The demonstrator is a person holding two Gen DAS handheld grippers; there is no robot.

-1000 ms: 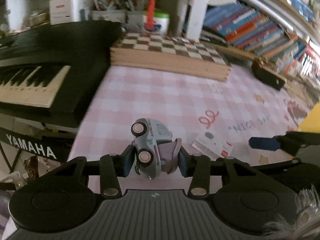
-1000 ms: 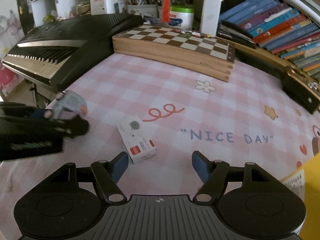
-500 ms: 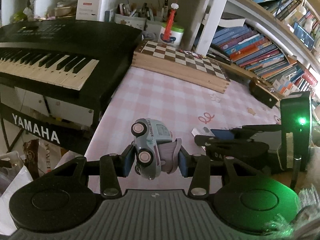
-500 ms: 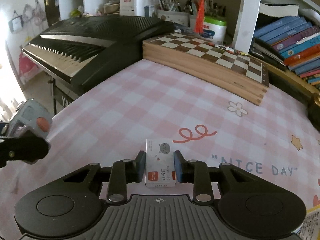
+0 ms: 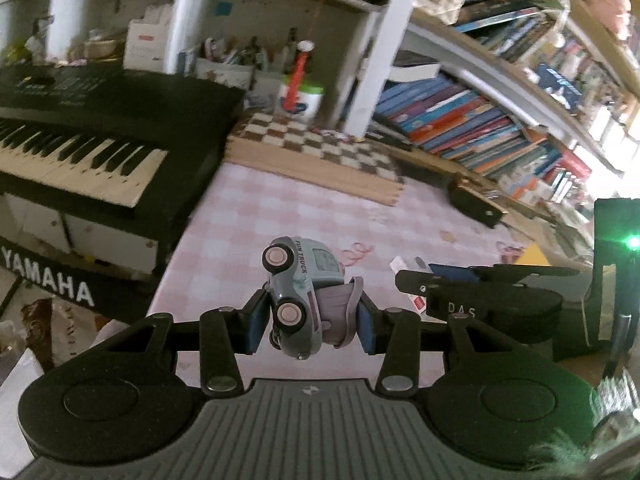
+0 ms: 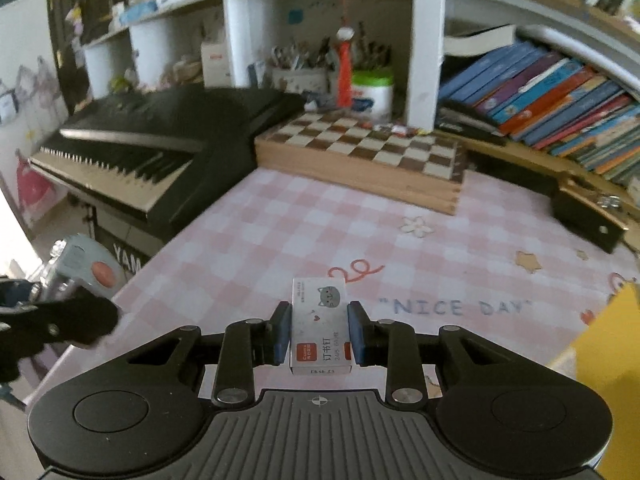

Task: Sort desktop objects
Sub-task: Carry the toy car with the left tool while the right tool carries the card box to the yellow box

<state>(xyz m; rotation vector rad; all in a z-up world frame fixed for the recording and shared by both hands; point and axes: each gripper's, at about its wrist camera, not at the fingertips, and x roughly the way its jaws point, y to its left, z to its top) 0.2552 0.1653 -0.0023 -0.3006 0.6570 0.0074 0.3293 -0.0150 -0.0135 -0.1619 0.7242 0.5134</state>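
Left wrist view: left tongs (image 5: 312, 322) pinch a grey toy truck (image 5: 304, 292), tipped on its side, above the pink checked worktop (image 5: 288, 216).
Right wrist view: right tongs (image 6: 319, 334), narrowly set, clamp a small staple box (image 6: 320, 328) over the worktop.

You have open room over the middle of the pink checked tablecloth (image 6: 304, 216). The black piano keyboard (image 6: 160, 148) blocks your left, the wooden chessboard box (image 6: 360, 160) blocks the back, and a yellow box (image 6: 600, 352) blocks your right.
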